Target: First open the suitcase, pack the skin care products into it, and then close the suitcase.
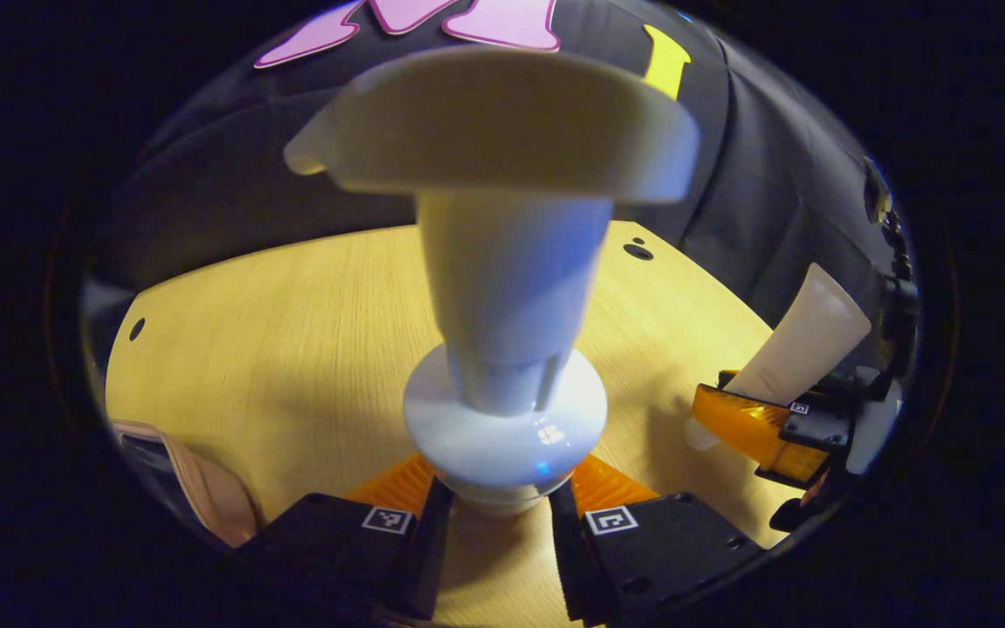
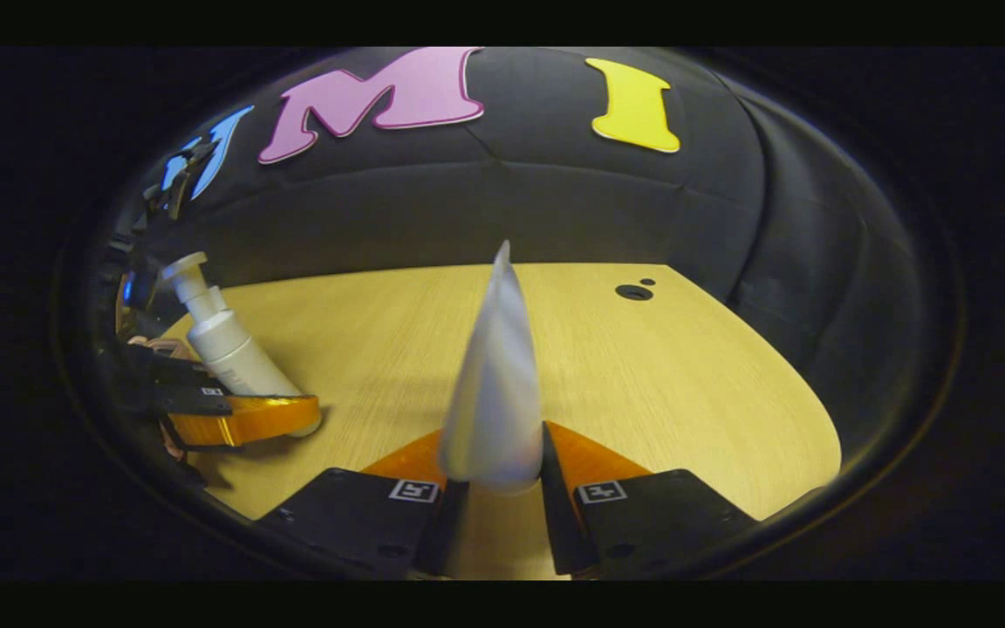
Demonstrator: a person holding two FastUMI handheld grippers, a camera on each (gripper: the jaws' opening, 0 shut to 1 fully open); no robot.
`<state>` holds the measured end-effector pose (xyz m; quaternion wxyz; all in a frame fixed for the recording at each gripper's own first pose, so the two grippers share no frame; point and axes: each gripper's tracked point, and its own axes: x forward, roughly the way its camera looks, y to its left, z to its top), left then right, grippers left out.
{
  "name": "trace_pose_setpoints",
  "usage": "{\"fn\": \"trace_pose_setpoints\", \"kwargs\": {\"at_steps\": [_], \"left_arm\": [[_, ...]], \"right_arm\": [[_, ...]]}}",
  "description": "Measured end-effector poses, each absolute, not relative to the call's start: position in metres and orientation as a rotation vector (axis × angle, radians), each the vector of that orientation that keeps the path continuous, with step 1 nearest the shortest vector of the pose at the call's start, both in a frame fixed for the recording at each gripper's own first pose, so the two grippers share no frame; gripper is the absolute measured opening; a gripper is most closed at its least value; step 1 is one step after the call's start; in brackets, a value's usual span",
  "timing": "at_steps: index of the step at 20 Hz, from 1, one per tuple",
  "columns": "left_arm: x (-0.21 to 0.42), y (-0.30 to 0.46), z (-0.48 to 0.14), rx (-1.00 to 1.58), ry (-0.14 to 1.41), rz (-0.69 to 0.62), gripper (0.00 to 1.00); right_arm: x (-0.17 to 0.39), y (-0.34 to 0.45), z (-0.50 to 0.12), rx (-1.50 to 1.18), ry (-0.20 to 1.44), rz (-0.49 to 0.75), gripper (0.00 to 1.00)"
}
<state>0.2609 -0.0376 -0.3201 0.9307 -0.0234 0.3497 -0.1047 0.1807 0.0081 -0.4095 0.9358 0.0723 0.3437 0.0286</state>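
In the left gripper view, a white pump bottle is being gripped by the left hand-held gripper, both fingers pressed against the bottle just below its rounded collar. The bottle is being held lengthwise along the fingers, so its pump head is pointing away from the camera toward the black cloth wall, with the wide pump top seen large at the upper middle of the view. Beneath it, the pale wooden tabletop is being shown, with small dark holes near its far edges. At the lower left of this view, a beige, padded-looking edge is being seen; what it belongs to cannot be told. At the far right, the right hand-held gripper is being seen with a white tube clamped in it.

In the right gripper view, that white tube is being clasped by the right hand-held gripper, both fingers closed on its lower, thicker part. The tube is being held edge-on, so its flat crimped end is narrowing to a thin line pointing toward the wall. At the left of this view, the pump bottle is being seen held in the left hand-held gripper, above the tabletop.
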Motion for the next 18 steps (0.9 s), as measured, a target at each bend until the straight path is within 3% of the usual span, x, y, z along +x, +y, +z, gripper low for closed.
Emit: {"fn": "trace_pose_setpoints", "kwargs": {"at_steps": [1,4,7,8,9,13,16,18], "left_arm": [[0.255,-0.037,-0.315,-0.079,0.737,-0.226,0.57],[0.210,-0.032,-0.286,-0.148,0.774,-0.277,0.55],[0.128,0.001,-0.263,-0.191,0.855,-0.305,0.55],[0.103,0.022,-0.255,-0.172,0.865,-0.283,0.59],[0.079,0.044,-0.249,-0.149,0.882,-0.251,0.55],[0.006,0.144,-0.255,-0.065,1.003,-0.061,0.55],[-0.013,0.182,-0.279,-0.049,1.126,0.016,0.55],[-0.006,0.189,-0.300,-0.081,1.196,0.032,0.55]], "right_arm": [[0.177,0.010,-0.406,0.156,0.701,0.072,0.42],[0.152,0.024,-0.377,0.160,0.708,0.141,0.42],[0.103,0.042,-0.340,0.153,0.715,0.239,0.42],[0.088,0.047,-0.329,0.153,0.719,0.265,0.42],[0.073,0.054,-0.318,0.153,0.716,0.291,0.42],[0.036,0.087,-0.285,0.133,0.694,0.371,0.42],[0.027,0.124,-0.269,0.167,0.683,0.424,0.39],[0.025,0.147,-0.252,0.199,0.668,0.452,0.42]]}}
